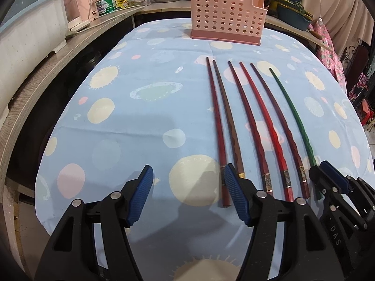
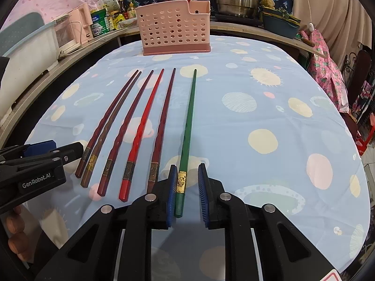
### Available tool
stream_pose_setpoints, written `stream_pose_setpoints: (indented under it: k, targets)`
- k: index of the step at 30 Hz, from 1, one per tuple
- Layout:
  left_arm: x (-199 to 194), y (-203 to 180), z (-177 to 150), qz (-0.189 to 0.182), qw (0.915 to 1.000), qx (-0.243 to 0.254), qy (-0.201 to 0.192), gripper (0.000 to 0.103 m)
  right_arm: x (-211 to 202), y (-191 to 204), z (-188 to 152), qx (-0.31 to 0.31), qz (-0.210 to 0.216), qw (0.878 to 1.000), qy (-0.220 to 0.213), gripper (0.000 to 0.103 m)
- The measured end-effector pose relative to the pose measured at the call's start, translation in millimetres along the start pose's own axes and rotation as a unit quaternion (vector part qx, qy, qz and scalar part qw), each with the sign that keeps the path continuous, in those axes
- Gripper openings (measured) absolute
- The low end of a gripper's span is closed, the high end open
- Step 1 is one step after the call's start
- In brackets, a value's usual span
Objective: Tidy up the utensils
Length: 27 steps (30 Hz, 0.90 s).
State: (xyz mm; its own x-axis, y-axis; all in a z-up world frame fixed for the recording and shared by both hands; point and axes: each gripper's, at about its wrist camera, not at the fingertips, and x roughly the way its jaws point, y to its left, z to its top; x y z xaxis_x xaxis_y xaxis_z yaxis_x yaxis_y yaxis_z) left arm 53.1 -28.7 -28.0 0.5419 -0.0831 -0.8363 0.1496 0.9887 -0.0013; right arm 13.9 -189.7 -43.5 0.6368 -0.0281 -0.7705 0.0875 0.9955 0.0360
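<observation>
The right tongs [image 2: 186, 194] stand low over the near end of the long green chopstick with a gold band [image 2: 187, 126], one blue ribbed pad on each side of that banded end. The left-hand pad sits just beside the stick and the other shows a clear gap, so the jaws are narrowed around it but not yet clamped; no lift is evident, and the stick lies flat on the desk covered in a pale blue planet-print cloth [image 2: 257, 117]. The left tongs [image 1: 188, 196] are spread wide with nothing between the pads, hovering at the near ends of the leftmost sticks, one pad overlapping them in the left wrist view. Beside the green one lie five more sticks in a rough fan: four dark red chopsticks [image 2: 161, 121] and one bright red chopstick [image 2: 145, 131], all untouched on the cloth. At the far end of the desk stands the pink perforated plastic utensil holder [image 2: 174, 32], upright (something reddish shows near its tall compartment, though whether inside or behind it I cannot tell). Assessment: work is at its start; six sticks remain to be moved, the green apparently first.
</observation>
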Motion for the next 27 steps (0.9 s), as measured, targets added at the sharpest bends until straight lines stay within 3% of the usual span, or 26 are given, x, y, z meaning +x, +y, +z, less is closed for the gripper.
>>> stream_pose_setpoints:
  k: [17, 21, 23, 25, 27]
  targets:
    - [12.3, -3.6, -4.5, 0.007, 0.9999, 0.006, 0.006, 0.061, 0.0, -0.4, -0.3, 0.0, 0.0, 1.0, 0.0, 0.017]
    - [10.8, -5.1, -4.9, 0.001, 1.0, 0.009, 0.003, 0.049, 0.0, -0.3, -0.5, 0.001, 0.001, 1.0, 0.0, 0.017]
    - [9.7, -5.2, -4.9, -0.002, 0.9999, 0.011, 0.003, 0.039, -0.1, -0.3, -0.7, 0.001, 0.001, 1.0, 0.0, 0.017]
    - [9.2, -5.6, -4.4, -0.006, 0.9999, 0.013, 0.004, 0.022, -0.5, -0.5, -0.6, 0.002, 0.002, 1.0, 0.0, 0.016]
    - [8.8, -4.1, -3.4, -0.014, 0.9998, 0.011, 0.008, 0.011, -1.0, -1.1, 0.1, 0.003, 0.004, 1.0, 0.0, 0.012]
